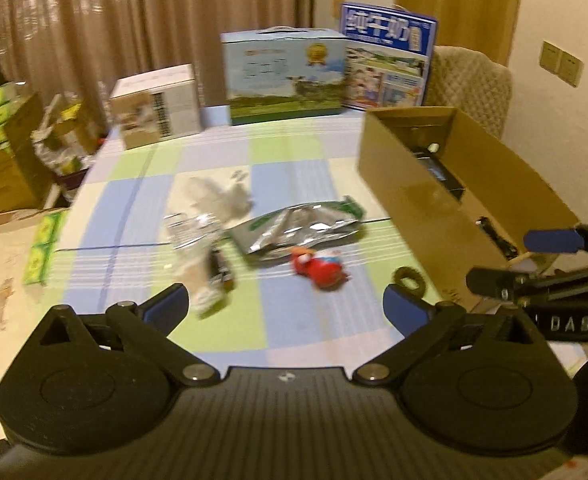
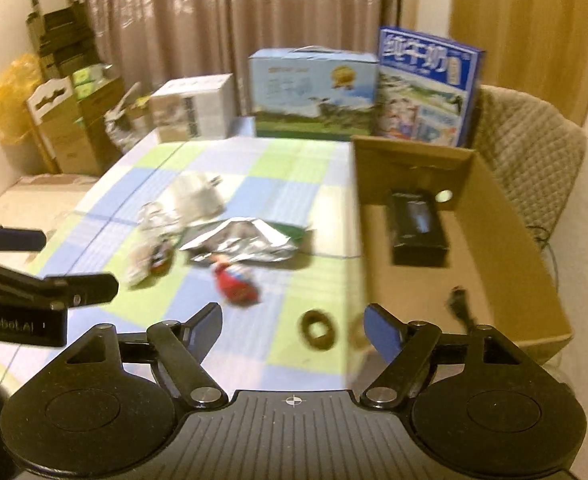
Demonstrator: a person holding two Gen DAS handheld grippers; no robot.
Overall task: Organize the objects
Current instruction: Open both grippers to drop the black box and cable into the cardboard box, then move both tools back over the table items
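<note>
dim warm indoor light, heavy motion blur both views, fisheye bending at edges.

My tongs (image 2: 292,326) are matt black plastic with metal pivot pins. The crumpled foil pouch (image 2: 242,240) shines silver on the smooth checked cloth of the table (image 2: 294,168). The open box (image 2: 494,248) is dull brown cardboard; the chair (image 2: 534,152) wears quilted fabric.

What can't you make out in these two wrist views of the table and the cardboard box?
- Red toy: motion blur in both views hides what it is.
- Clear crumpled item, left wrist view: blurred, unidentifiable.
- Cardboard box, left wrist view: its near wall hides most contents.
- Black case, right wrist view: label too blurred to read.
- Small dark item in the box: smeared, unidentifiable.
</note>
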